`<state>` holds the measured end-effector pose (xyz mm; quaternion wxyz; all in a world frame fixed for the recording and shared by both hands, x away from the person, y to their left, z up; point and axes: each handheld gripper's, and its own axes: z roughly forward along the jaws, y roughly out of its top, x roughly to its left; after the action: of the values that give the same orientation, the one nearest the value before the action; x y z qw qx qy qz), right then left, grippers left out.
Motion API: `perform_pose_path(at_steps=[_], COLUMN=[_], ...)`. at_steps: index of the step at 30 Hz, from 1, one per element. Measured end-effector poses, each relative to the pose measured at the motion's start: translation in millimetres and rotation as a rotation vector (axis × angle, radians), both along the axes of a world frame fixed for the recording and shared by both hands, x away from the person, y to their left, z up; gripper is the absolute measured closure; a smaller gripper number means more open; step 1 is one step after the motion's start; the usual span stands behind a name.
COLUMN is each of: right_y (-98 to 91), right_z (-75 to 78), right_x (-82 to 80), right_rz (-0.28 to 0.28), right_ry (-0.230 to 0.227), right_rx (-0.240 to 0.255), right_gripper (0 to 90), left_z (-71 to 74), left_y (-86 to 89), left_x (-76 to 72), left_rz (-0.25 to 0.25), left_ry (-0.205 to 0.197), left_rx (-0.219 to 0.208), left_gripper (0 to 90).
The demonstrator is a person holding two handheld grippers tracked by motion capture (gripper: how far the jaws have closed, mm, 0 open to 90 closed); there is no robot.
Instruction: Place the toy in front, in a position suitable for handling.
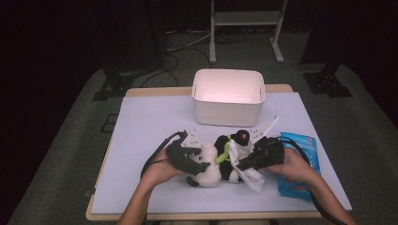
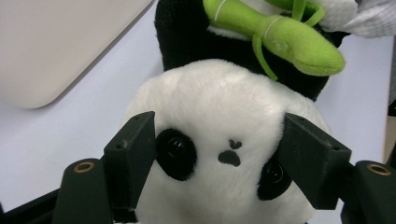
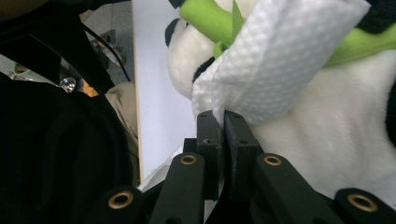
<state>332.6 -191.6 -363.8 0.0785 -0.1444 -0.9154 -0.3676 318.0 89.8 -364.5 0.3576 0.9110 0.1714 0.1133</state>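
Pale blue table top [image 1: 150, 117], near edge: panda toy [image 2: 219, 140] lying lengthwise between both hands, head clamped by left gripper [image 2: 219, 158], body to its right, where right gripper [image 3: 223, 126], jaws pinched on white wipe [image 3: 285, 51], presses against the belly.

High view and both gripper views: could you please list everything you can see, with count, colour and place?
Panda plush toy: one, black and white with a green stalk, table middle.
Wipe: one, white, against the panda.
Bin: one, white, far side of table.
Wipes packet: one, blue, right of panda.
Table: one, pale lilac top.
Left gripper: one, black, jaws clasping the panda's head.
Right gripper: one, black, shut on the wipe.
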Motion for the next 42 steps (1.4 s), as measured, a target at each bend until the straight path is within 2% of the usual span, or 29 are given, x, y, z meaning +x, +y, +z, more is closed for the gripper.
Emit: perform_pose_path(at_steps=[9, 12, 16, 21, 29, 32, 36, 39, 42], right_y=[-13.5, -19.5, -32.4, -56.9, -97.4, -116.7, -140.4, -154.2, -163.3], right_z=[8.1, 13.6, 22.3, 33.3, 37.0, 31.0, 21.4, 14.8, 8.2], right_x=[3.6, 3.7, 2.8, -0.8, -10.0, -14.2, -19.4, -21.5, -22.2], right_rz=[-0.064, -0.087, -0.121, -0.177, -0.282, -0.341, -0.405, -0.441, -0.476], right_ry=[-0.020, -0.043, -0.079, -0.106, -0.145, -0.148, -0.139, -0.132, -0.125], right_rx=[0.063, 0.081, 0.110, 0.133, 0.096, 0.065, 0.059, 0.056, 0.031], right_gripper=[84.7, 84.7, 84.7, 84.7, 84.6, 84.3, 84.3, 84.3, 83.6], left_z=[-0.8, -1.4, -2.1, -2.7, -2.5, -2.6, -2.9, -3.0, -3.1], left_y=[2.0, 2.5, 4.3, 2.7, 3.6, 3.7, 3.5, 3.6, 3.6], left_x=[-1.6, -2.6, -2.2, -2.7, -3.0, -3.1, -2.7, -2.8, -2.7], left_rz=[-0.019, -0.025, -0.032, -0.035, -0.041, -0.044, -0.043, -0.042, -0.040], left_ry=[0.017, 0.016, 0.021, 0.019, 0.022, 0.021, 0.023, 0.023, 0.024], left_rx=[-0.027, -0.032, -0.045, -0.036, -0.037, -0.034, -0.033, -0.034, -0.035], left_gripper=[25.1, 23.6, 22.9, 20.3, 19.8, 19.4, 19.4, 19.4, 19.3])
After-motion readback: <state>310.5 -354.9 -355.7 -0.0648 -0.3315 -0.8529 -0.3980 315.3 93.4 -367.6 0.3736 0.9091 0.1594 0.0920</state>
